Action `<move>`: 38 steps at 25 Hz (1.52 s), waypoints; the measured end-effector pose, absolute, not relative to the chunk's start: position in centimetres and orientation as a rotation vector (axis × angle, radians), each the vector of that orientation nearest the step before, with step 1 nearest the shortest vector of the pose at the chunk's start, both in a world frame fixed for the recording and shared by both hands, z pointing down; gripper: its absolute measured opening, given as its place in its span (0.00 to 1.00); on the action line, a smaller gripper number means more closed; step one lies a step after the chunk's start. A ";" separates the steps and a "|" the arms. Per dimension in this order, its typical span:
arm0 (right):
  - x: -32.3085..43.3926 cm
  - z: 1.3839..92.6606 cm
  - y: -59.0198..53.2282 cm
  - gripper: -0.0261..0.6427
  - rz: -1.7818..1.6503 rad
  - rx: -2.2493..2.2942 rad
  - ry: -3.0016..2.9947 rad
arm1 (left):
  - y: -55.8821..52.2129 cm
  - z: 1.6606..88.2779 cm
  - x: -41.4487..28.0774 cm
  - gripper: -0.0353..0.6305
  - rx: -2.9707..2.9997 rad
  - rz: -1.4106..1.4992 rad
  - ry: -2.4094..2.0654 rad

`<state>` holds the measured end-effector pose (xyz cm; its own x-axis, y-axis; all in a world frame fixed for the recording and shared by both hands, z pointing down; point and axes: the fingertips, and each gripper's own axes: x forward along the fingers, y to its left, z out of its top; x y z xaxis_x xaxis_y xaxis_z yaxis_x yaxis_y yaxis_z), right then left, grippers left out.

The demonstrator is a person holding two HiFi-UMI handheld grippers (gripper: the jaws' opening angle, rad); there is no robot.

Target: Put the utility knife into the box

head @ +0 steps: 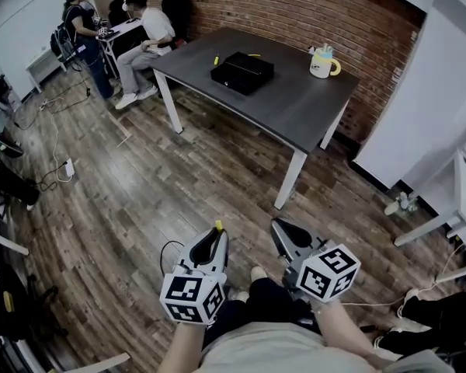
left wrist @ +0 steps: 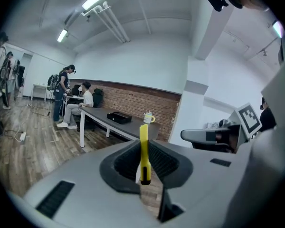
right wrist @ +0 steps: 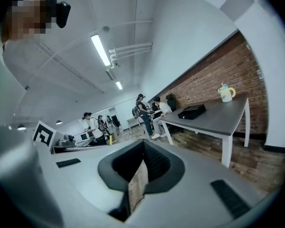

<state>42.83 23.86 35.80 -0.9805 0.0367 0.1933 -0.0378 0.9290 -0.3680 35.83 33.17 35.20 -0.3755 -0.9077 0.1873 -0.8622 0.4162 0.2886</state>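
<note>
Wood floor (head: 140, 200) fills most of the head view. The dark counter (head: 295, 107) stands by the brick wall (head: 311, 14), well apart from me.

Containers:
- The black box (head: 242, 72) sits on the counter's far half. I can't tell if it's open or what's inside.
- A white mug (head: 323, 63) with a yellow handle is near the far right corner. Something pokes out of its top, too small to make out.
- A small yellow item (head: 215, 59) lies on the counter just left of the box.

Two people (head: 116, 37) are at a desk past the counter's left end, one standing and one seated.

I'm holding both tools low over the floor, side by side and close to my body.
- Left tool (head: 216, 235) is clamped on the knife (left wrist: 143, 153). The yellow body stands upright between the jaws, dark end toward the camera, and the other end sticks out past the jaw tips. The knife is well apart from the box.
- Right tool (right wrist: 141, 148) has its jaws together with nothing in them.
</note>
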 end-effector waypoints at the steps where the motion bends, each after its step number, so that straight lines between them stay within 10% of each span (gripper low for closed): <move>1: 42.4 35.7 23.5 0.05 0.563 0.012 -2.895 | 33.2 35.2 35.3 0.15 1.530 -0.189 -2.367; 38: 9.9 35.8 8.0 0.05 0.501 -0.318 -2.827 | 14.3 33.2 4.4 0.15 1.413 -0.217 -2.478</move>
<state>9.88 7.96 35.78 -0.9442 0.2558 0.2076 0.1688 0.9168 -0.3620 4.41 14.26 33.23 -0.4824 -0.8600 0.1664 -0.8180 0.5103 0.2655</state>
